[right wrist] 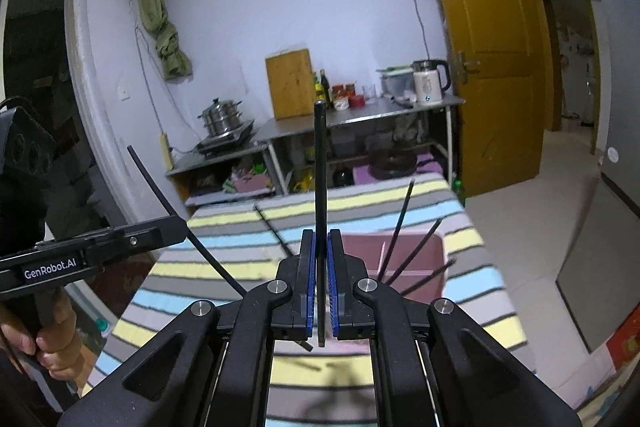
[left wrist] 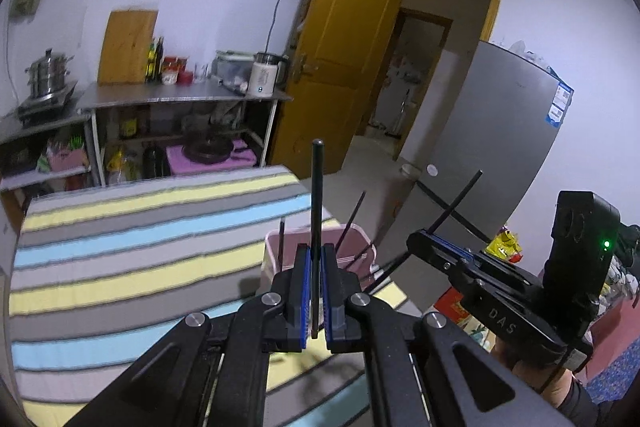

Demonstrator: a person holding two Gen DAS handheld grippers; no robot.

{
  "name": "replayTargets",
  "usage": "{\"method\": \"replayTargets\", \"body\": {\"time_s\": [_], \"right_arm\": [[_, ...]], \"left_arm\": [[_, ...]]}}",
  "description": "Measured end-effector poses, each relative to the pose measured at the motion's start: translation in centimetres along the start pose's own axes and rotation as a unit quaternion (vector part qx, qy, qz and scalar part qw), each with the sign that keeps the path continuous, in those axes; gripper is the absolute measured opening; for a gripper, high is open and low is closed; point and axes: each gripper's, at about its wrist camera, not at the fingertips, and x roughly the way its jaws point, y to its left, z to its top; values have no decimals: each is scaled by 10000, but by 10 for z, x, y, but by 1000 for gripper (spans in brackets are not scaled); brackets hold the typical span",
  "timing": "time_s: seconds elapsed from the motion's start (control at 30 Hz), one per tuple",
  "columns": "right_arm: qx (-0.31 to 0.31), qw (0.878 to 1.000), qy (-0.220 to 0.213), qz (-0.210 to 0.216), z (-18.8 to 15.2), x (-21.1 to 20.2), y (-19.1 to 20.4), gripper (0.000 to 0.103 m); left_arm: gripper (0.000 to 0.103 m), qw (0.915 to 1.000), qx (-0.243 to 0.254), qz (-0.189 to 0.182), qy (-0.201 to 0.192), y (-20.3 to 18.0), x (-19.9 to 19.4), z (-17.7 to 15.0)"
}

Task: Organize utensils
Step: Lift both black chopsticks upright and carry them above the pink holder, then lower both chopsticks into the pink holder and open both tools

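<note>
- While the striped desk [left wrist: 120, 247] spread below both grippers, a pink bin [right wrist: 400, 255] sat on it with several black chopsticks [right wrist: 416, 251] leaning inside.
- Left gripper [left wrist: 316, 259]: fingers clenched on one upright black chopstick [left wrist: 317, 195].
- Right gripper [right wrist: 320, 247]: fingers likewise clamped a black chopstick [right wrist: 320, 167], above the bin.

My right gripper [left wrist: 424, 241] reads "DAS"; my left gripper [right wrist: 176, 227] reads "GenRobot.AI"; the far fridge [left wrist: 500, 131] stickers seem illegible.

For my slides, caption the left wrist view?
Left gripper and right gripper each clamp a black chopstick above the pink bin.
</note>
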Motion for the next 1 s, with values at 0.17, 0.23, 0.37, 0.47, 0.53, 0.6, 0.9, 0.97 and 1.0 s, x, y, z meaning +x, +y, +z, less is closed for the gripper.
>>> {"method": "replayTargets", "body": {"time_s": [0.17, 0.23, 0.37, 0.47, 0.53, 0.6, 0.9, 0.97, 1.0], "right_arm": [[1, 9997, -219, -105, 17, -1, -6, 5], [12, 9995, -276, -142, 19, 1, -7, 5], [13, 9993, -303, -232, 22, 10, -10, 5], [80, 9993, -265, -244, 20, 21, -14, 5], [130, 9993, -239, -256, 17, 26, -17, 5], [146, 9993, -222, -259, 15, 29, -18, 5], [26, 9992, -132, -376, 9, 43, -18, 5], [3, 9992, -84, -380, 5, 46, -17, 5], [10, 9993, -62, -378, 3, 48, -18, 5]], "left_arm": [[5, 9999, 51, 23, -122, -3, 9, 20], [5, 9999, 60, 46, -135, -4, 17, 25], [5, 9999, 37, 100, -73, 0, 36, 30], [5, 9999, 11, 138, 50, 4, 54, 29], [5, 9998, -7, 153, 126, 7, 64, 27], [5, 9997, -24, 157, 173, 9, 70, 25], [5, 9995, 42, 133, 279, 11, 92, 19], [5, 9994, 52, 131, 318, 12, 95, 16], [5, 9993, 60, 141, 343, 12, 97, 14]]}}
